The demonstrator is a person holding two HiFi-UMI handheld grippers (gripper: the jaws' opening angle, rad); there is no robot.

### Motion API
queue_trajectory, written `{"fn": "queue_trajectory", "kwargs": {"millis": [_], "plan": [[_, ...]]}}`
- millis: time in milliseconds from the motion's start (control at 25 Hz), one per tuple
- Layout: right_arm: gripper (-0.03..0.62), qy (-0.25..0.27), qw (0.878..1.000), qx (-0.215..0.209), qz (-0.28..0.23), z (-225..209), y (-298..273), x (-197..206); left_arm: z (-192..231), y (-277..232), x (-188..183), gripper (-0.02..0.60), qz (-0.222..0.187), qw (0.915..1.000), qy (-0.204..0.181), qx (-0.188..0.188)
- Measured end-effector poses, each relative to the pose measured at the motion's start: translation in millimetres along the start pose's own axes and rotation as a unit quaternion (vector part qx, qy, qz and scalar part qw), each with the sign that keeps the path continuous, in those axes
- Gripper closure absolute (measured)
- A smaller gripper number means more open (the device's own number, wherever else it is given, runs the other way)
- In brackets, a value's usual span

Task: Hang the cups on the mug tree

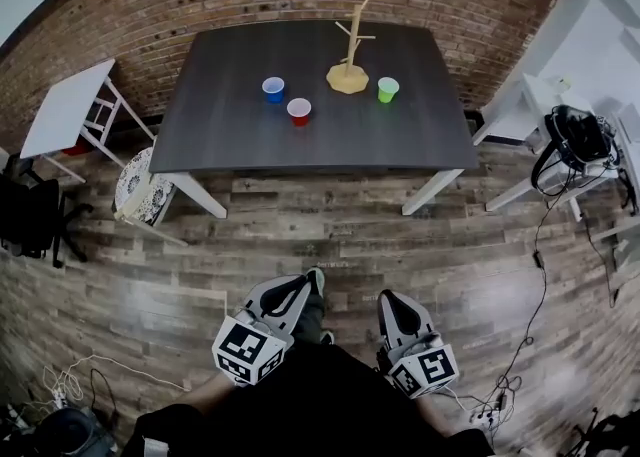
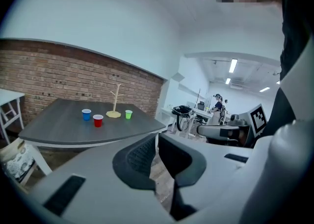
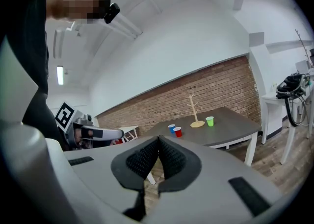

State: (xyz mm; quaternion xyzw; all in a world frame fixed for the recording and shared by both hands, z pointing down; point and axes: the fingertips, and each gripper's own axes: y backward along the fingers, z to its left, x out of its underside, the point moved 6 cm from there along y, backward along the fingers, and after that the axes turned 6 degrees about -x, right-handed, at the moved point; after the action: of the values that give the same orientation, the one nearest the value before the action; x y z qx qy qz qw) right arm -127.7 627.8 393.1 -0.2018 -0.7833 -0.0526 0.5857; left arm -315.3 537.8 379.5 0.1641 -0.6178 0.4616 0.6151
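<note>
A dark table (image 1: 300, 140) stands far ahead on the wooden floor. On it are a wooden mug tree (image 1: 349, 50), a blue cup (image 1: 273, 89), a red cup (image 1: 299, 111) and a green cup (image 1: 388, 89), all upright and apart. My left gripper (image 1: 308, 285) and right gripper (image 1: 386, 299) hang low near my body, well short of the table, both shut and empty. The left gripper view shows the left gripper (image 2: 157, 140) shut, with the cups (image 2: 98, 120) and the tree (image 2: 116, 101) distant. In the right gripper view the right gripper (image 3: 158, 142) is shut, and the tree (image 3: 195, 112) is far off.
A white side table (image 1: 65, 105) and a stool with a patterned seat (image 1: 140, 185) stand left of the table. White desks with a headset and cables (image 1: 575, 140) are at the right. Cables lie on the floor (image 1: 500, 385). A person (image 2: 216, 103) stands far off.
</note>
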Motion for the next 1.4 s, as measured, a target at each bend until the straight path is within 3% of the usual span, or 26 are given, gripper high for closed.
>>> {"fn": "queue_trajectory", "kwargs": {"millis": [240,960,1400], "plan": [[0.574,0.01,1.0,0.026,0.009,-46,-34,-25,22,-62,-28,0.548,-0.011,0.9993,0.009,0.033],[0.574,0.023,0.997,0.049,0.05,-122,-194,-84,156,-180,-98,0.546,-0.027,0.9978,0.04,0.047],[0.574,-0.007,0.997,0.051,0.053,-156,-238,-97,214,-216,-112,0.546,-0.032,0.998,0.053,0.013]]}}
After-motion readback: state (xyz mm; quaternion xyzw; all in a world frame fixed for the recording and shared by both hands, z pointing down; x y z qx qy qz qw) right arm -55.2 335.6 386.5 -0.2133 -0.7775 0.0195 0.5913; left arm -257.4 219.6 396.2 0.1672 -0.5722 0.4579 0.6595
